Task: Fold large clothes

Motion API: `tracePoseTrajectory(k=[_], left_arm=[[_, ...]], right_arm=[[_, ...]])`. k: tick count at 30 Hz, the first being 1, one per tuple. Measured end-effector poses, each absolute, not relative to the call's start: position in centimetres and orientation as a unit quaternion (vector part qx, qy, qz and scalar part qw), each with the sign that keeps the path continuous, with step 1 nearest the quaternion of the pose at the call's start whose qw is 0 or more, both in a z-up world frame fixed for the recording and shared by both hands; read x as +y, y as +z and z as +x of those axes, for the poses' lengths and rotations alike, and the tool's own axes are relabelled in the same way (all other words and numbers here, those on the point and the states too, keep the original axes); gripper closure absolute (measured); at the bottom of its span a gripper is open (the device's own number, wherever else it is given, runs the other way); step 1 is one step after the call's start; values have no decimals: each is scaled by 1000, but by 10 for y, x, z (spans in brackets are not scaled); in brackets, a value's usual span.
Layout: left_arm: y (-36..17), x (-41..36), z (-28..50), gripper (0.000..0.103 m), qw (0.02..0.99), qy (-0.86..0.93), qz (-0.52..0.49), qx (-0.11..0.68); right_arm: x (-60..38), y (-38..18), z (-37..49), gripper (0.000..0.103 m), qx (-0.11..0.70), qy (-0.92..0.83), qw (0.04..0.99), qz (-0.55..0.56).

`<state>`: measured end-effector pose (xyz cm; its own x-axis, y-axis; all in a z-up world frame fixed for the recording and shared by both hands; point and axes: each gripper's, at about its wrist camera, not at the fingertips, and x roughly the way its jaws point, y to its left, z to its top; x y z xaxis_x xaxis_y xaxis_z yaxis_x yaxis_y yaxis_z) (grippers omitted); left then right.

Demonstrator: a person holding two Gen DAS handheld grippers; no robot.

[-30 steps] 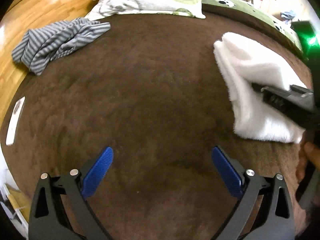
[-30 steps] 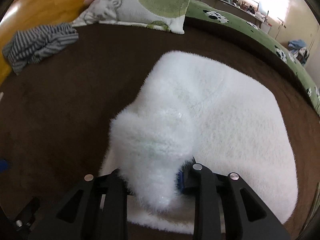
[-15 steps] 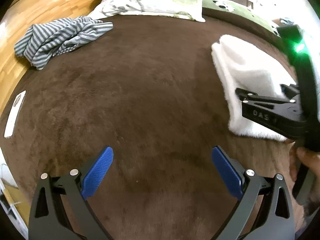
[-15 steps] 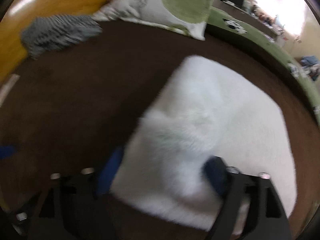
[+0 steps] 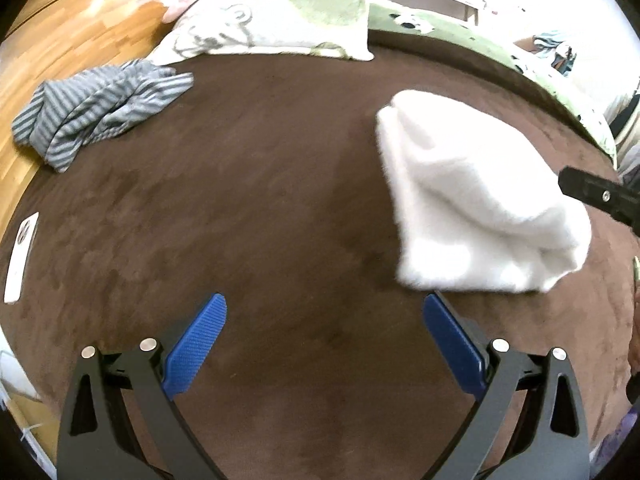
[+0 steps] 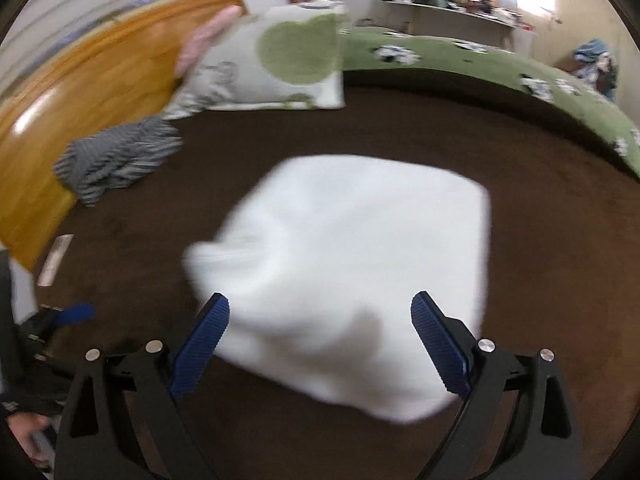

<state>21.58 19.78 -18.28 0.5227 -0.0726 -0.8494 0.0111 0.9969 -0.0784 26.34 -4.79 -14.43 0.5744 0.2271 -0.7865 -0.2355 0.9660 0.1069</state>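
Observation:
A fluffy white garment [image 5: 476,208] lies folded into a thick block on the brown bedspread [image 5: 260,200]. In the right wrist view the white garment [image 6: 360,280] sits below and ahead of my right gripper [image 6: 320,324], whose blue pads stand wide apart and touch nothing; this view is blurred. My left gripper [image 5: 324,324] is open over bare bedspread, to the left of the garment. A black tip of the right gripper [image 5: 600,196] shows at the right edge of the left wrist view.
A crumpled grey striped garment [image 5: 100,108] lies at the far left by the wooden headboard [image 5: 60,52]. A white and green pillow [image 5: 280,12] rests at the back. A green blanket [image 6: 480,64] runs along the far right. A white phone [image 5: 20,256] lies near the left edge.
My right gripper let go of the white garment's corner, opened wide and pulled up and back. The garment now lies flat and folded. My left gripper rose slightly.

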Motion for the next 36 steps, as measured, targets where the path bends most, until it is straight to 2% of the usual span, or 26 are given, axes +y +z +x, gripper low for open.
tracePoseTrajectory(k=[4,9,10,12,14,19,22,26,36], left_arm=[[-173,170,236,6,875,-42,-28,482],[-156,125,262,6,880,-74,-31,467],[-152,115,266,6,883,-84,-31,462],[-142,94,273,6,887,-107,-30,448],[-136,75,279,6,890,-126,-25,437],[-144,36,302,6,882,-156,-26,444],[-165,28,309,6,873,-148,-19,464],[-196,51,303,6,868,-119,-39,481],[-218,92,264,5,880,-63,-32,470]], right_arm=[[-77,-148,269,17,443,107,890,5],[-101,-164,267,50,446,92,890,26],[-106,-168,266,53,447,91,890,32],[-115,-175,268,67,452,87,887,41],[-125,-181,271,74,457,85,884,58],[-138,-188,274,76,465,112,871,114],[-131,-191,270,76,469,116,871,93],[-128,-192,263,76,473,132,866,97],[-117,-193,246,76,479,124,866,68]])
